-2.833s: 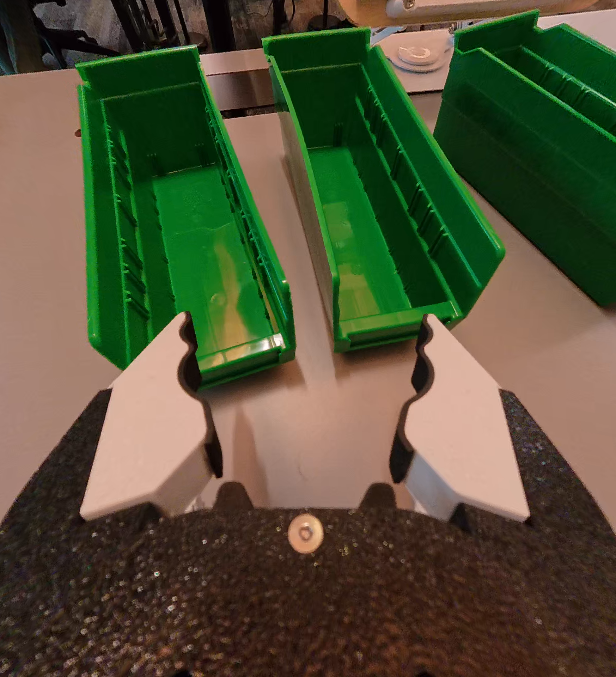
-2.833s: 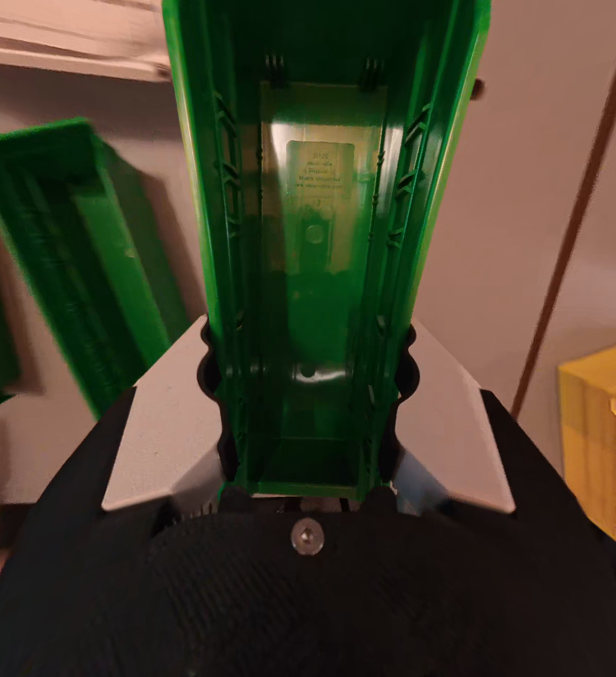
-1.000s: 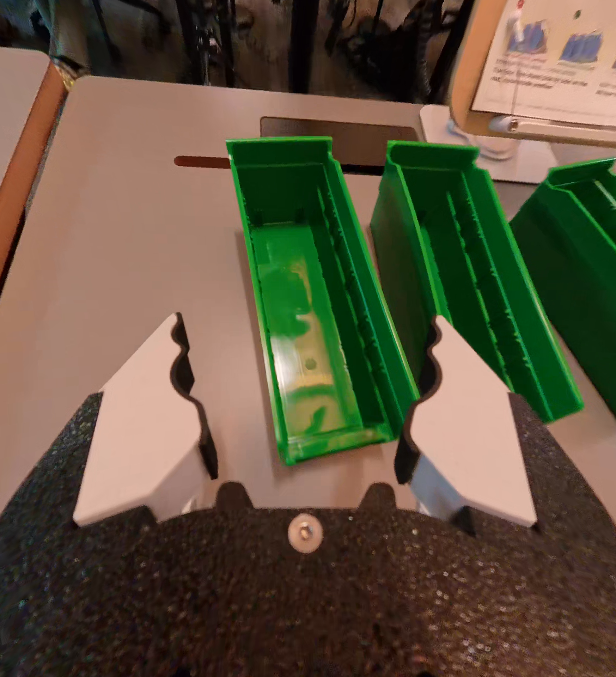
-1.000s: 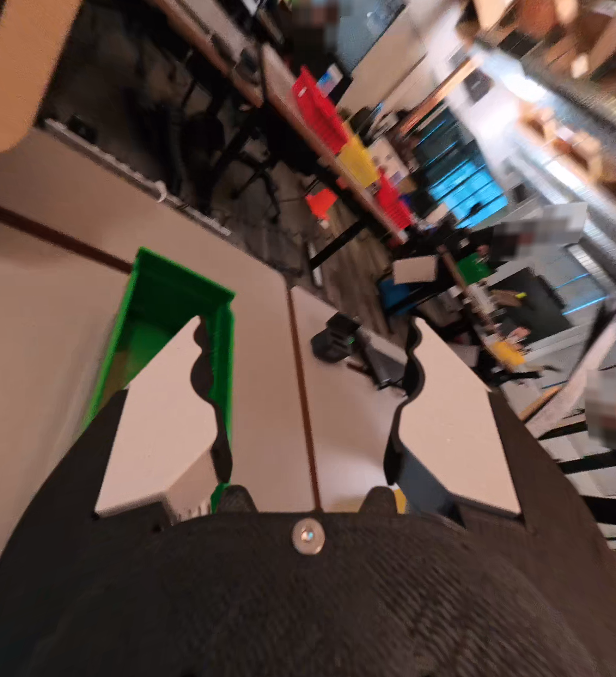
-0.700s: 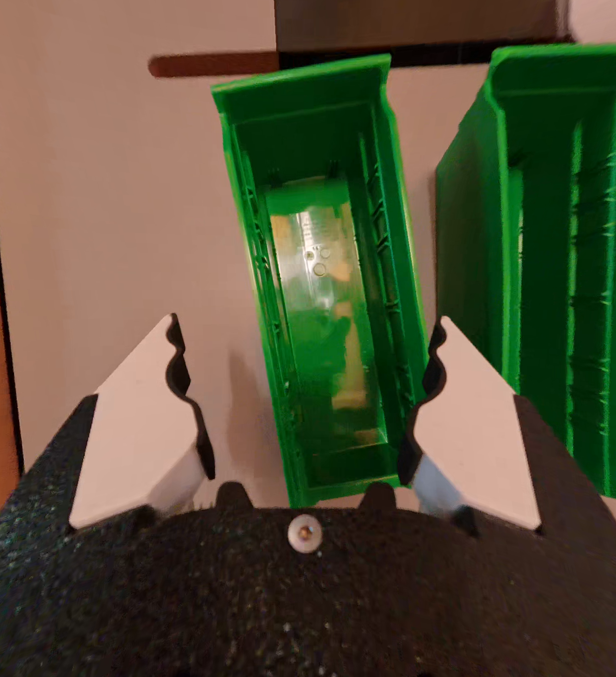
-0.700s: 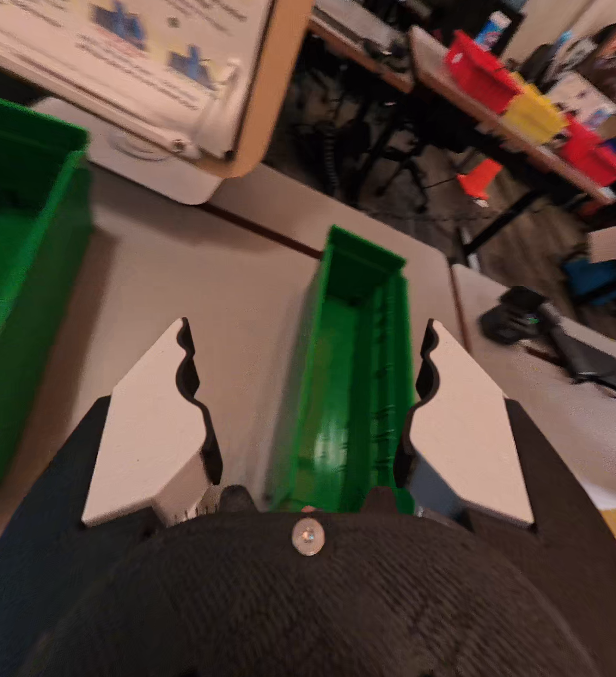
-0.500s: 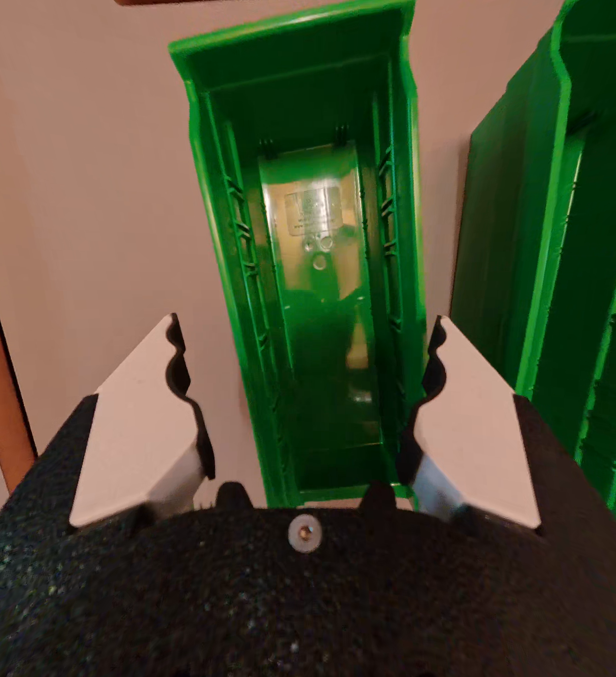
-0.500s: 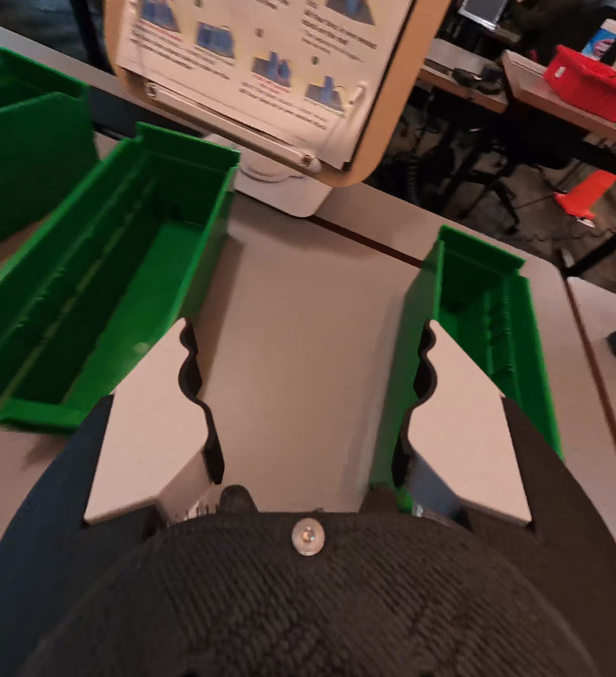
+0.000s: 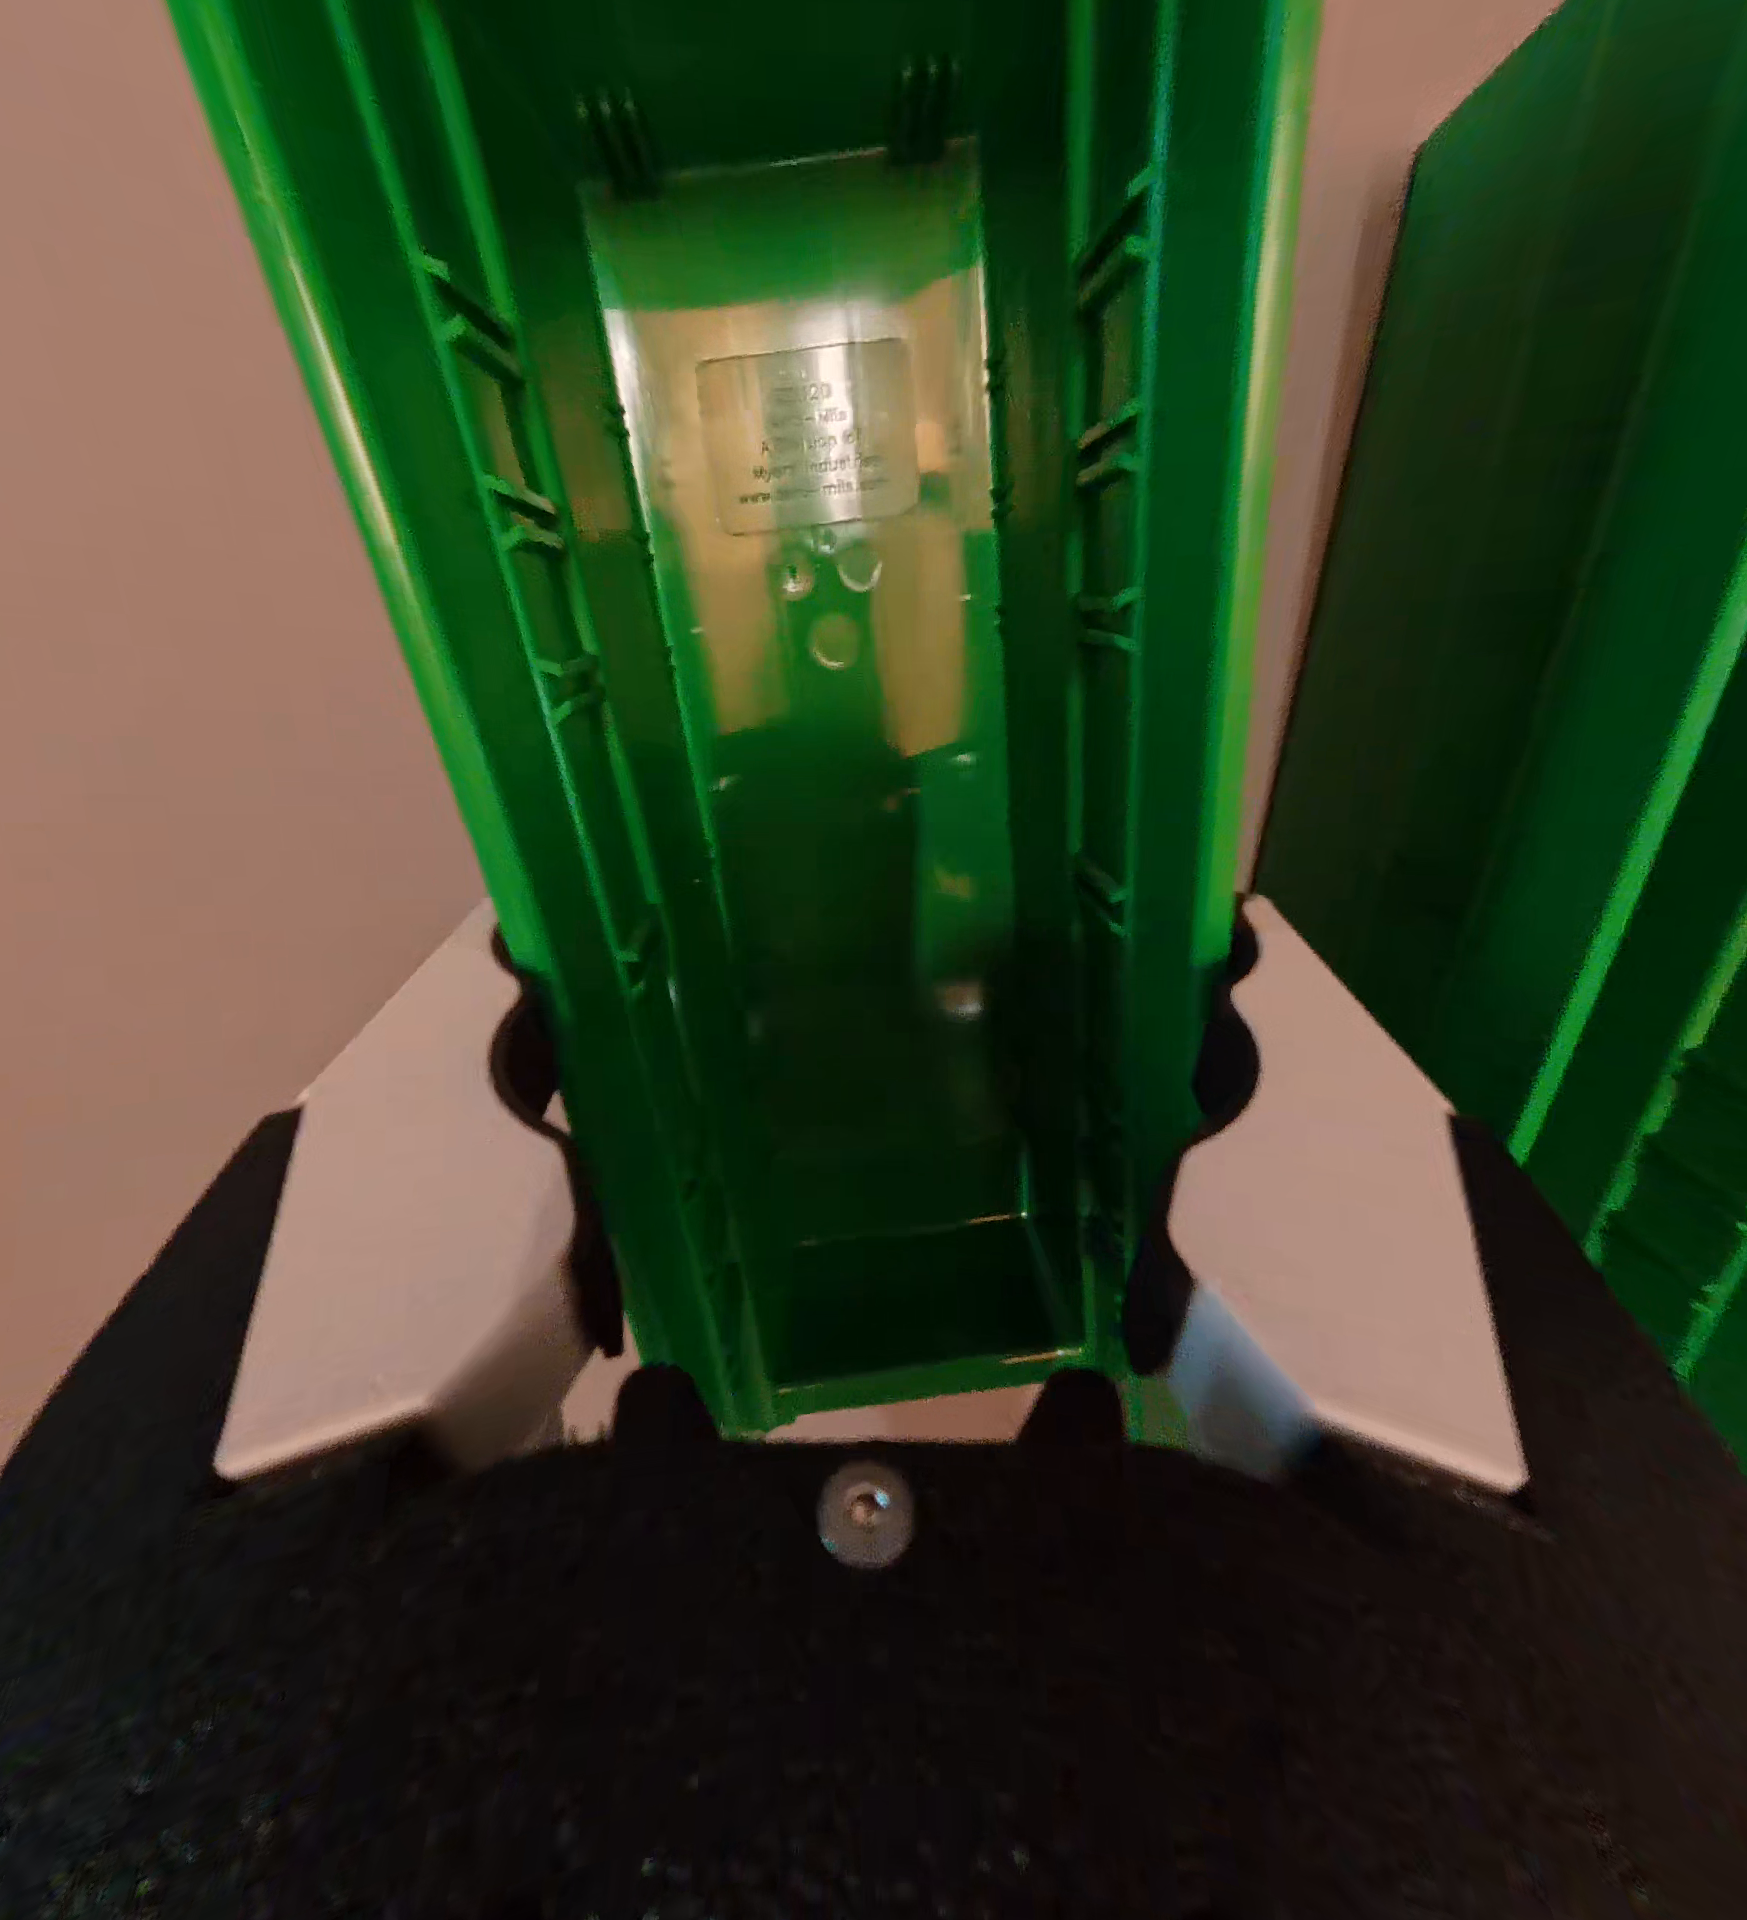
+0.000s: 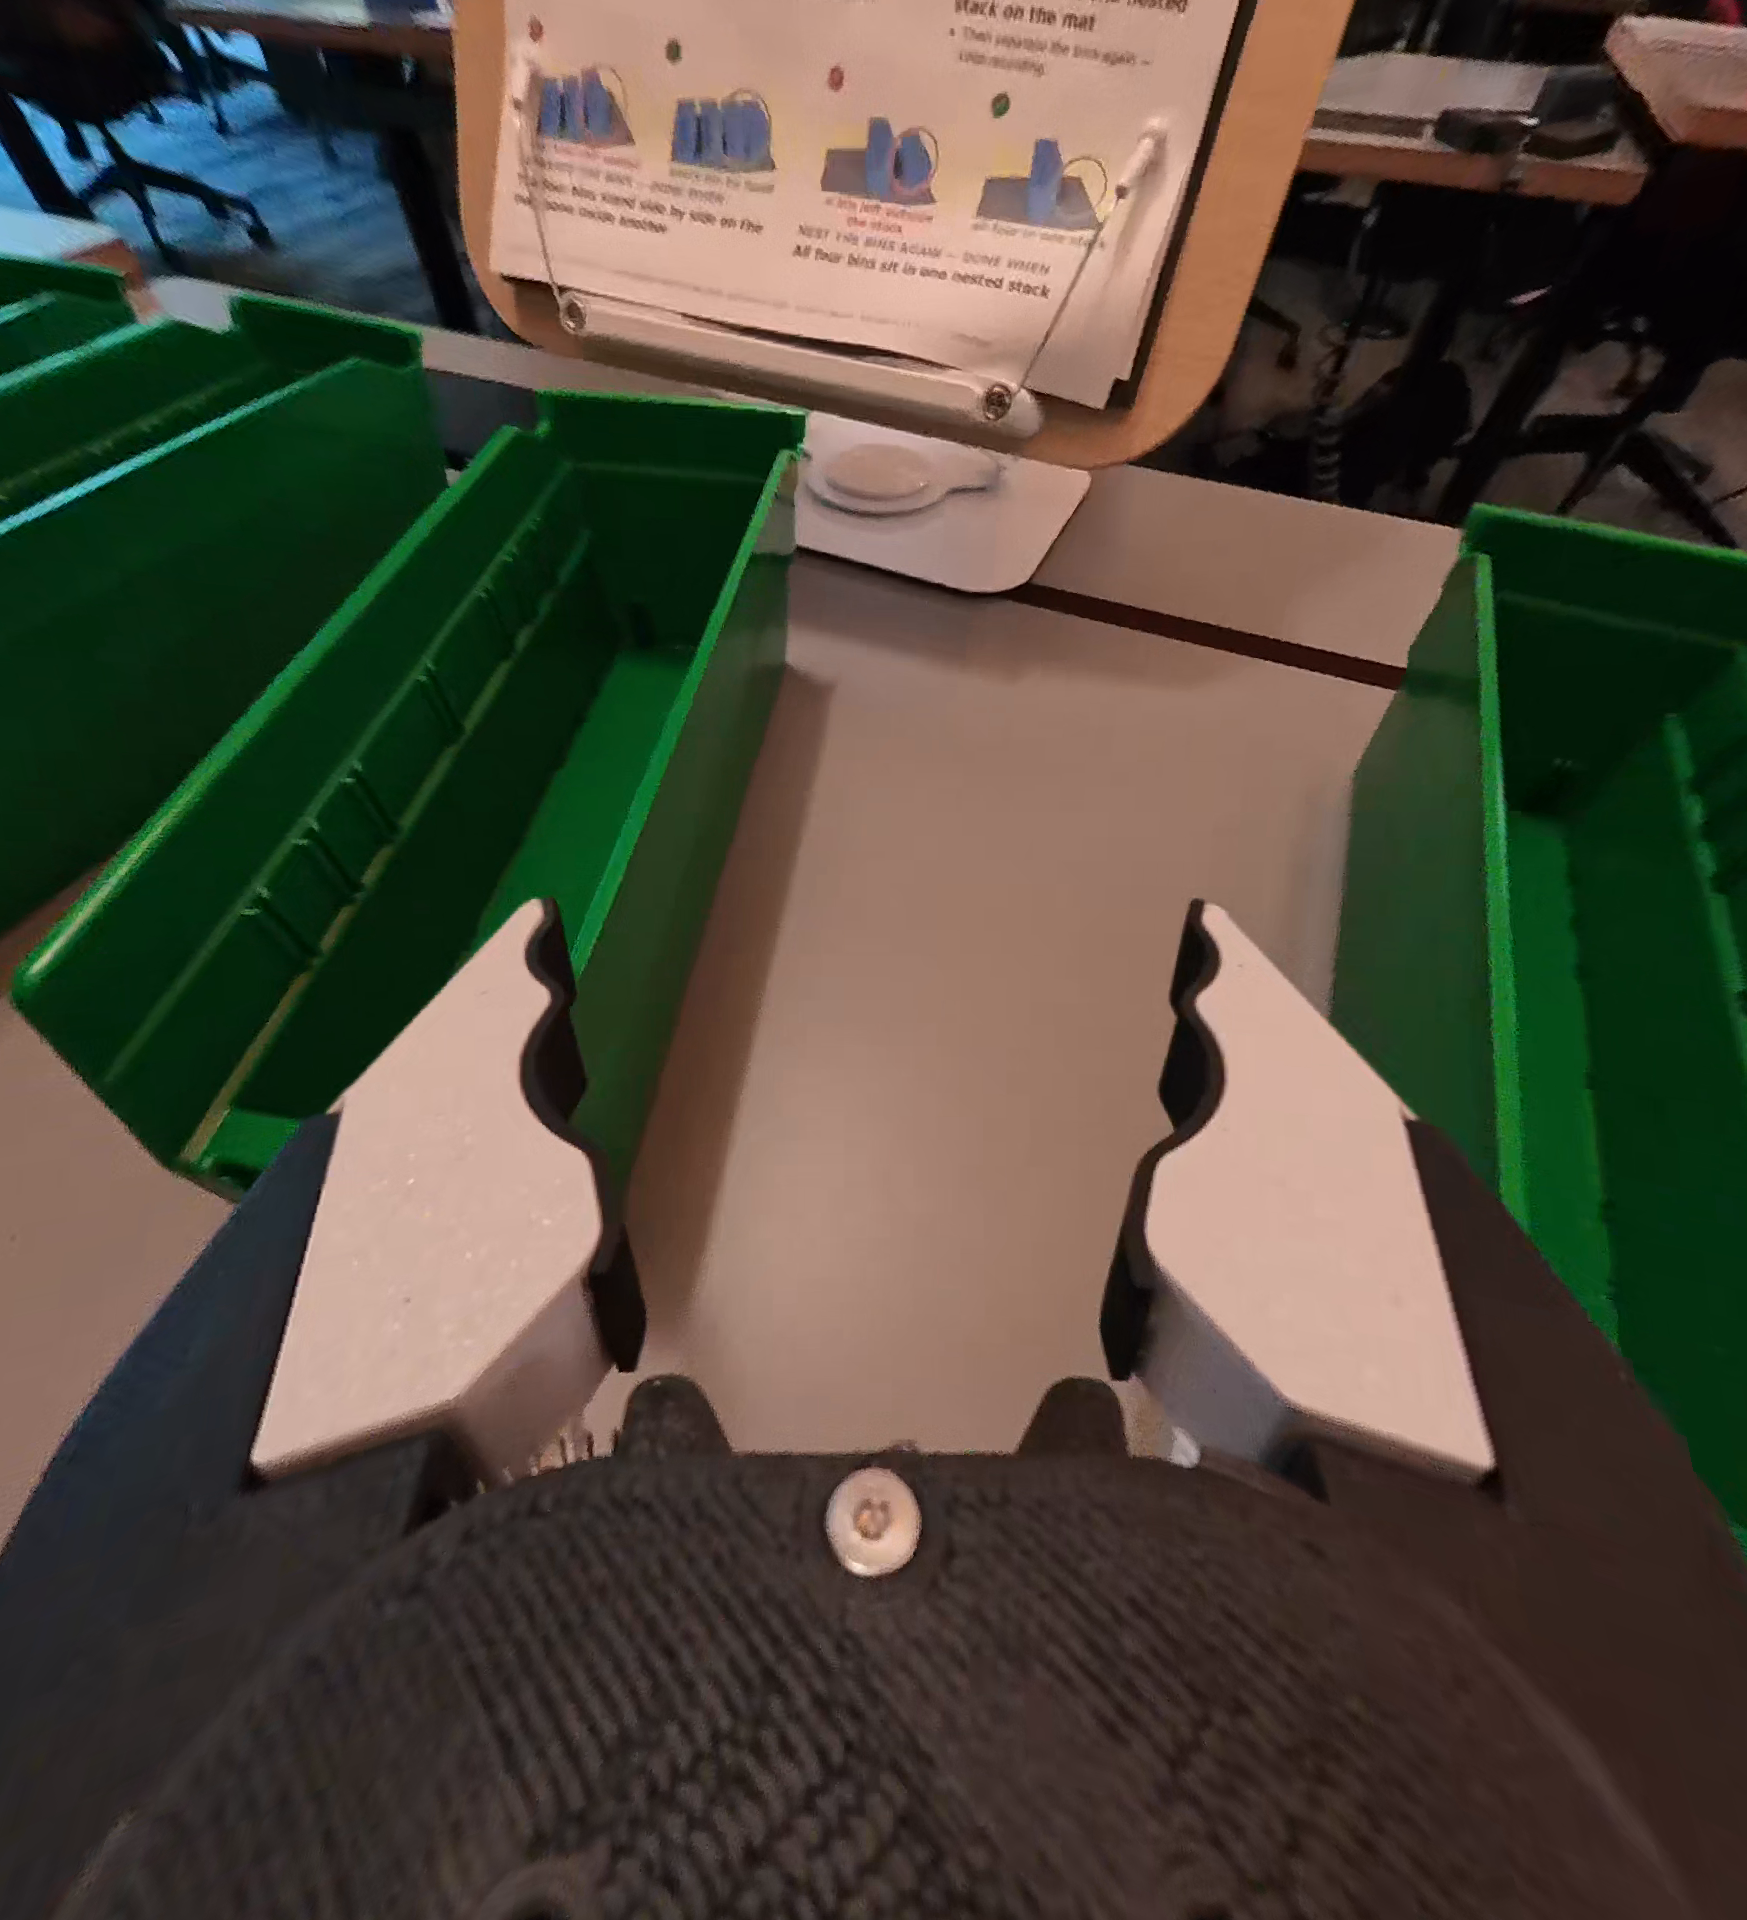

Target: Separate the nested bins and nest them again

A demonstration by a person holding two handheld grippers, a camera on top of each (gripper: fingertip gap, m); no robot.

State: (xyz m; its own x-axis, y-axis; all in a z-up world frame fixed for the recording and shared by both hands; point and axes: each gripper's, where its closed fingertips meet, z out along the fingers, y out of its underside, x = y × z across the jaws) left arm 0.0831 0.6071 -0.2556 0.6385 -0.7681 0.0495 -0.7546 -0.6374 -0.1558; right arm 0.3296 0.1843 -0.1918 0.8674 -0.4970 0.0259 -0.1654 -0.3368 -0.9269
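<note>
Between the left jaws, the green bin [image 9: 848,727] looks like glossy plastic with a mirror-shiny floor. Below the right jaws, the table [image 10: 952,883] is smooth, matt grey; ahead, a paper sheet [image 10: 827,156].

Ahead of my right gripper [image 10: 874,1132] I see a bare table [image 10: 1004,831] lane walled by two bins [image 10: 412,790] [image 10: 1627,935], with a sign stand [image 10: 942,509] blocking its far end.
</note>
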